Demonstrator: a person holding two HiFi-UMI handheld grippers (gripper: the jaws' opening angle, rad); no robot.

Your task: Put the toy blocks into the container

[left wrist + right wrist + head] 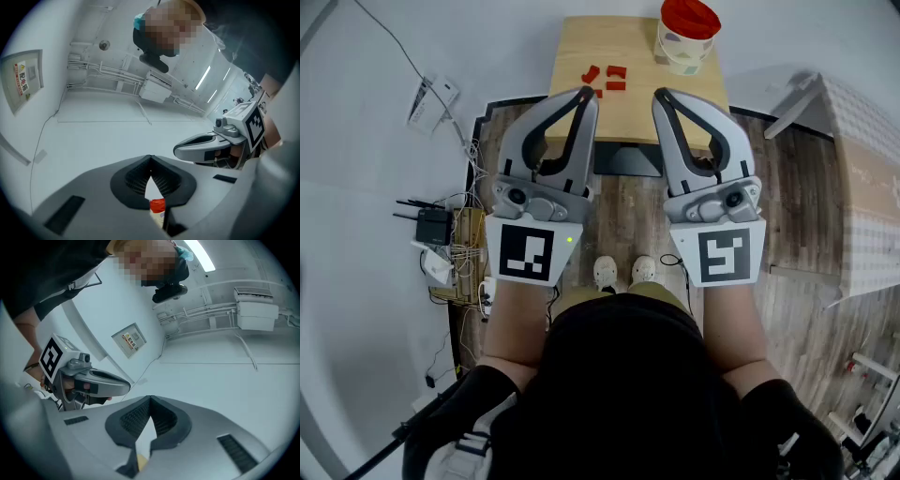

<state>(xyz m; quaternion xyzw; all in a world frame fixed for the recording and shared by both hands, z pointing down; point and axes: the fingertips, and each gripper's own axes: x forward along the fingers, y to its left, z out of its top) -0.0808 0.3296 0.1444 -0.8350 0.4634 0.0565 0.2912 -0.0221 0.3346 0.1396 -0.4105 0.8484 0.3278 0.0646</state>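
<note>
Several red toy blocks (605,77) lie on the near part of a small wooden table (581,42). The container (687,33), a pale tub with a red rim, stands at the table's far right corner. Both grippers are held side by side above the floor, short of the table and tilted upward. My left gripper (586,92) is shut with nothing in it, and so is my right gripper (661,94). In the left gripper view the jaws meet (150,160), and the container (157,204) shows below them. In the right gripper view the gripper (150,400) is shut too.
A router and tangled cables (441,234) sit on the floor at the left. A white bench (862,187) stands at the right. The person's shoes (623,272) are on the wooden floor below the grippers. A dark panel (628,159) sits under the table's near edge.
</note>
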